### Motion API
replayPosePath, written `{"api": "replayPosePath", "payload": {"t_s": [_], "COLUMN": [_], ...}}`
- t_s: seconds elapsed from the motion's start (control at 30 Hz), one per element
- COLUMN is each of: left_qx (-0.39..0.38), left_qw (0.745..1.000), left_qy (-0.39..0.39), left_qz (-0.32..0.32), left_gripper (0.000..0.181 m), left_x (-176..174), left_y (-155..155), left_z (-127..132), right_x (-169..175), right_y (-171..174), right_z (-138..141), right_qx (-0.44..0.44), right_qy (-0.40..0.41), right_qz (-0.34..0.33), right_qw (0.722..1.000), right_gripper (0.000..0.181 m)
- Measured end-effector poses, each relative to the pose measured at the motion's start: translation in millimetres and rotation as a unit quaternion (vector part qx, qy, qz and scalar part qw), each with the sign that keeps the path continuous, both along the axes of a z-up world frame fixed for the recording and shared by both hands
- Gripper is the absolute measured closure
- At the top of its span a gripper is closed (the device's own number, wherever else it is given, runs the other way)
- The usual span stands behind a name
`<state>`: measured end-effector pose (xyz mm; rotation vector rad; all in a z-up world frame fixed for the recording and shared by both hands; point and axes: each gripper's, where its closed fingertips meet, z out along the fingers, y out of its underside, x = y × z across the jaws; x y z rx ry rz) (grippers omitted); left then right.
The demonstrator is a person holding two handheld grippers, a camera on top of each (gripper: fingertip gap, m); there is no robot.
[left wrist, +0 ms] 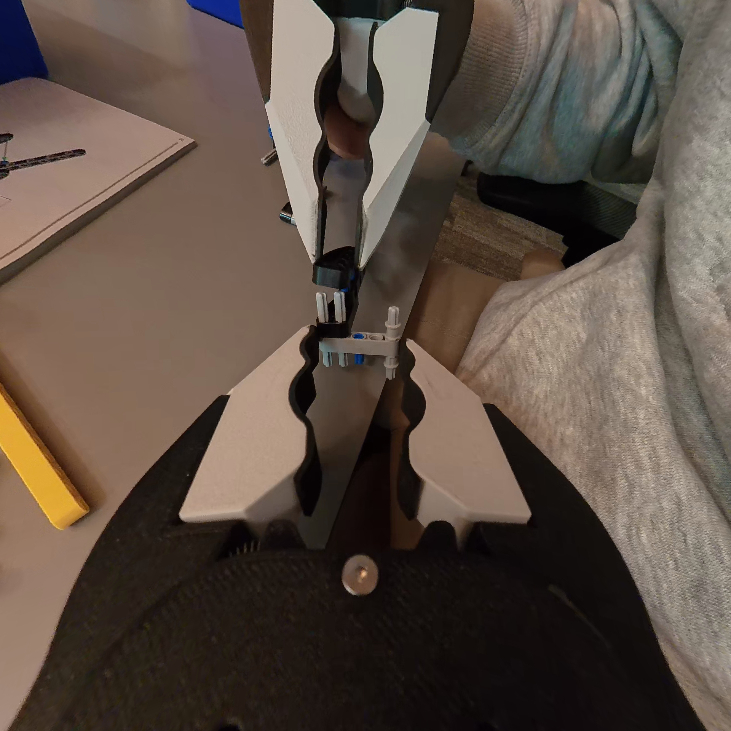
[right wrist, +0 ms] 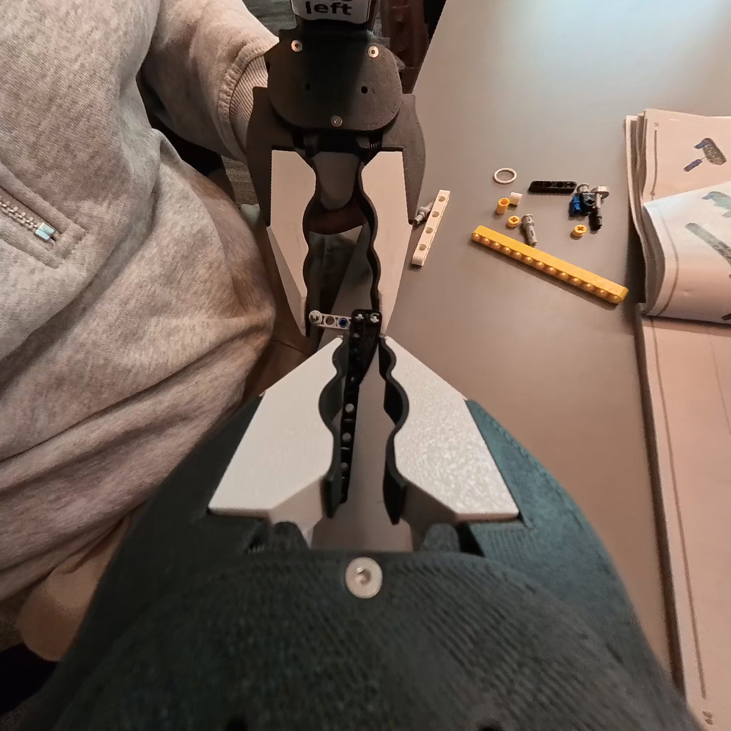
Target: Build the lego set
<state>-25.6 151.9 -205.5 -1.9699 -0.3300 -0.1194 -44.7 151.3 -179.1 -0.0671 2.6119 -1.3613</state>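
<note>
My left gripper (left wrist: 360, 336) is shut on a short grey beam (left wrist: 370, 343), held crosswise by its ends. The grey beam carries two light grey pins (left wrist: 330, 306), a blue pin and a grey axle pin (left wrist: 392, 321). My right gripper (right wrist: 360, 339) is shut on a long black beam (right wrist: 350, 411) that runs back between its fingers. It comes in from the top of the left wrist view (left wrist: 339, 263), and the black beam's end (left wrist: 332, 326) sits on the two light grey pins. The left gripper (right wrist: 344, 322) and the grey beam (right wrist: 330, 320) show beyond the black beam.
Both grippers meet over the table edge (right wrist: 427, 99), beside a person's grey sweatshirt (right wrist: 118, 237). Loose parts lie on the table: a long yellow beam (right wrist: 550, 263), a white beam (right wrist: 431, 227), a short black beam (right wrist: 553, 185), a ring, several pins and bushes. Instruction booklets (right wrist: 688, 221) lie beyond. Left and right tips are no more than a few centimetres apart.
</note>
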Motion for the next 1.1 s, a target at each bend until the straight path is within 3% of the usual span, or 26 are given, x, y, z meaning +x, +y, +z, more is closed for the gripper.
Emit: {"api": "replayPosePath", "payload": {"t_s": [1.1], "left_qx": [-0.005], "left_qw": [1.0], "left_qy": [-0.008], "left_qz": [0.004], "left_gripper": [0.145], "left_x": [0], "left_y": [1], "left_z": [-2], "right_x": [1], "right_y": [2], "right_z": [-12], "right_qx": [0.044], "right_qy": [0.018], "right_qz": [0.004], "right_qw": [0.999], "right_gripper": [0.164]}}
